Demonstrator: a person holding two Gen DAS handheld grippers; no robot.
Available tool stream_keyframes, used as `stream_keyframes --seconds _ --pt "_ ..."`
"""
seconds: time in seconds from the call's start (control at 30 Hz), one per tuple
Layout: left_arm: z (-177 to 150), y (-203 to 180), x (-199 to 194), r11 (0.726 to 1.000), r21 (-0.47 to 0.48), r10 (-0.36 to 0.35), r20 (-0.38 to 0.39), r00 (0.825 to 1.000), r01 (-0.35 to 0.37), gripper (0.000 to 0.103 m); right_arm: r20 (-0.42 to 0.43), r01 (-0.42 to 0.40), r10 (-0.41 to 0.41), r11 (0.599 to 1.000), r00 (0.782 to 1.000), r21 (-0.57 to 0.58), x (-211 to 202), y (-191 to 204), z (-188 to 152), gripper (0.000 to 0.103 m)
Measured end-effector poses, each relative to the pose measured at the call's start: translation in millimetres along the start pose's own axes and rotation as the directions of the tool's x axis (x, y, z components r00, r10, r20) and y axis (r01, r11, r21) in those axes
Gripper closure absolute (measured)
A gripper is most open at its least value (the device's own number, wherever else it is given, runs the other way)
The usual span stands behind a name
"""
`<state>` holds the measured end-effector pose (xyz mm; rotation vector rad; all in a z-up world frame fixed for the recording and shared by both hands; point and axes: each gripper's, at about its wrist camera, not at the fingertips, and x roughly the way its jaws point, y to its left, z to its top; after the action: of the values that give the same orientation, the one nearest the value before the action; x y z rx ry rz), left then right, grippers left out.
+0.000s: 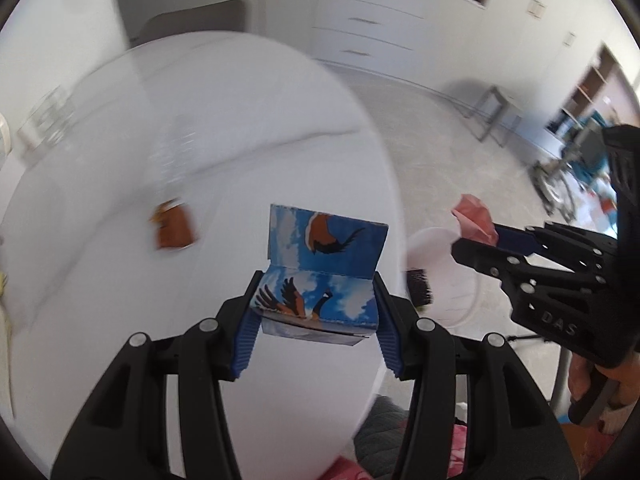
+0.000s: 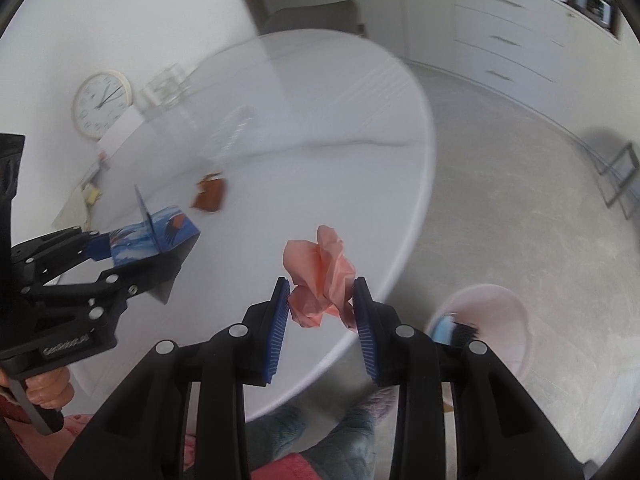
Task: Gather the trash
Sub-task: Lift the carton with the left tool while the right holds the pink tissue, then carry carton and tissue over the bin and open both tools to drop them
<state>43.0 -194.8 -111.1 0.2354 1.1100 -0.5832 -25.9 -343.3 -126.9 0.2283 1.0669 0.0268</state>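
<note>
Overhead, crumpled pink paper (image 2: 320, 276), glossy printed carton (image 1: 320, 276).

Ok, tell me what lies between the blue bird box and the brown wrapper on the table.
Only bare white table lies between the blue bird box and the brown wrapper; the right wrist view shows it.

Two grippers: the left gripper (image 1: 316, 300) and the right gripper (image 2: 322, 308). One blue bird-print box (image 1: 324, 264), one crumpled pink paper (image 2: 320, 276), one brown wrapper (image 2: 210, 198) at ten o'clock, one pale bin (image 2: 508, 320), one wall clock (image 2: 102, 104).
</note>
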Motion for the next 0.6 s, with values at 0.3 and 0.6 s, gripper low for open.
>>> stream_keyframes --seconds 0.3,0.6 --pt "28 -150 64 0.946 0.239 -0.204 -0.088 0.975 0.22 0.053 -0.004 0.203 -0.208 0.952 0.978 0.227 -44 -135 -55 0.069" --pt "22 -252 160 0.893 0.312 -0.241 -0.281 0.929 0.326 0.051 -0.063 0.278 -0.275 0.886 0.959 0.371 -56 -200 -100 0.069"
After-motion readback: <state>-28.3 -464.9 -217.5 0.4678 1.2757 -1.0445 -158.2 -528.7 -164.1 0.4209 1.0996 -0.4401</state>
